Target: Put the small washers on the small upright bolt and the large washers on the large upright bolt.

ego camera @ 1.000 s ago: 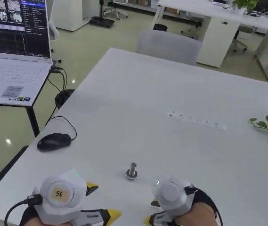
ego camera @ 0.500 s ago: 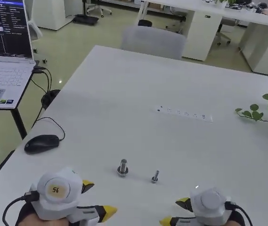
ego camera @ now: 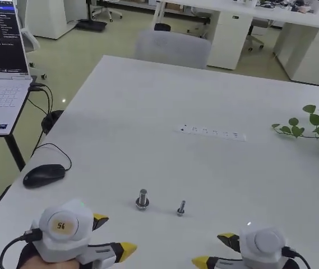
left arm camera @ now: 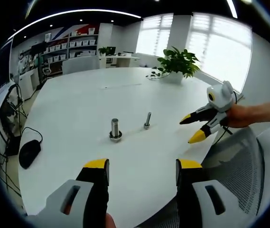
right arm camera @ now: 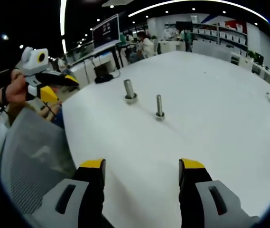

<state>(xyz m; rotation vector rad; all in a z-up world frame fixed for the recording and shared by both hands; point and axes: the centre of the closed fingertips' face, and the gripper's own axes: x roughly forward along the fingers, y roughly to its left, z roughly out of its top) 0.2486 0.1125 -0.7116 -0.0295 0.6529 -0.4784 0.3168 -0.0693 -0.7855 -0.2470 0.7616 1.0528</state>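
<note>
Both bolts stand upright on the table [ego camera: 215,168], the small bolt [ego camera: 181,209] at 3 o'clock of the big bolt [ego camera: 142,199]. Left gripper [ego camera: 114,234] at their 7, right gripper [ego camera: 213,250] at 5, jaws apart on both.

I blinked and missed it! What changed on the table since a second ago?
The right gripper pulled away to the right, toward the person, uncovering the small bolt, which stands upright beside the large bolt. The left gripper and large bolt stayed put; both grippers are open and empty.
</note>
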